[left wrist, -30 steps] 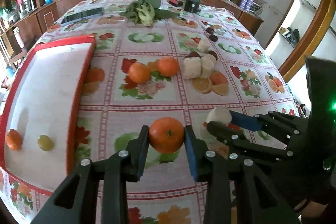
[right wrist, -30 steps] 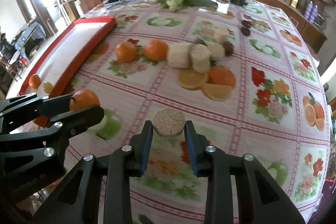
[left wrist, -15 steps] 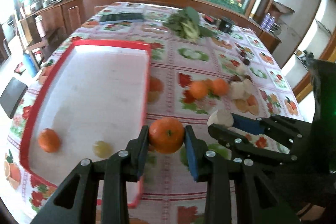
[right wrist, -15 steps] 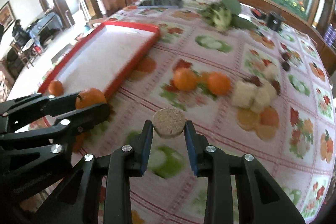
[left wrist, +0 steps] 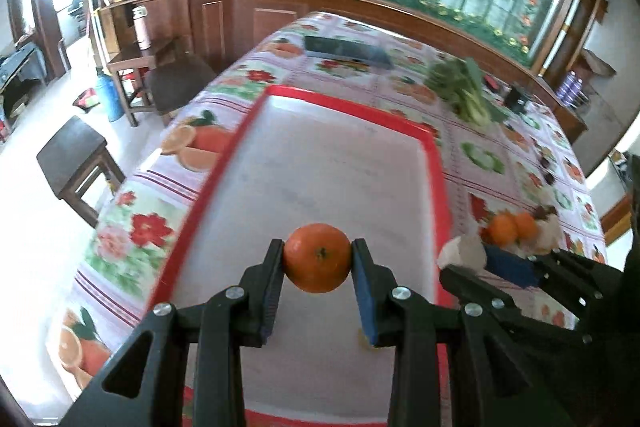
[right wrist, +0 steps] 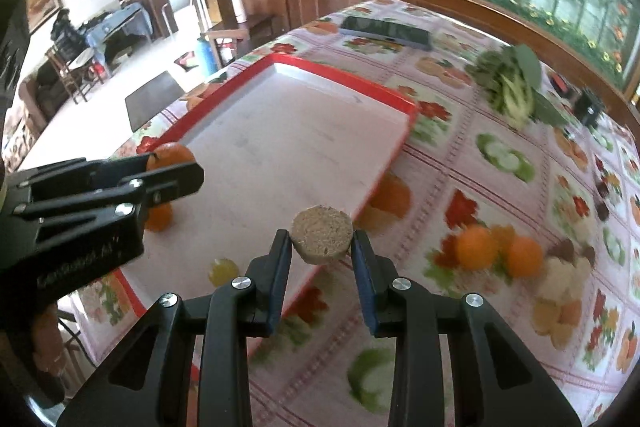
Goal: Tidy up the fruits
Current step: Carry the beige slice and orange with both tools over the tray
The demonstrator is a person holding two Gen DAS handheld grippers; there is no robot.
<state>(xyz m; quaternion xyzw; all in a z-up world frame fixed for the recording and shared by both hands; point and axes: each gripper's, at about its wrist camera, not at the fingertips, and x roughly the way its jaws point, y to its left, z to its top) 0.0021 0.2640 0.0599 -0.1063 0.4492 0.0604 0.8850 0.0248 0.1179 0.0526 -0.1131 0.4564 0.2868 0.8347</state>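
Observation:
My left gripper (left wrist: 318, 259) is shut on an orange (left wrist: 317, 257) and holds it above the red-rimmed white tray (left wrist: 340, 163). My right gripper (right wrist: 321, 246) is shut on a pale cut fruit chunk (right wrist: 322, 234), held over the tray's right rim (right wrist: 384, 171). In the right wrist view the left gripper (right wrist: 168, 171) with its orange (right wrist: 170, 153) hangs over the tray's near left part. Another orange (right wrist: 159, 217) and a small yellow-green fruit (right wrist: 223, 270) lie in the tray. Two oranges (right wrist: 496, 251) and pale chunks (right wrist: 560, 279) lie on the tablecloth to the right.
Leafy greens (right wrist: 508, 83) and a dark phone (right wrist: 386, 31) lie at the table's far side, with a small black object (right wrist: 588, 107) beyond. A dark stool (left wrist: 76, 159) and chair (left wrist: 176, 83) stand left of the table, past its edge.
Both grippers have swung left with their loads. The left gripper with the orange is now over the tray; the right gripper with the chunk has reached the tray's right rim.

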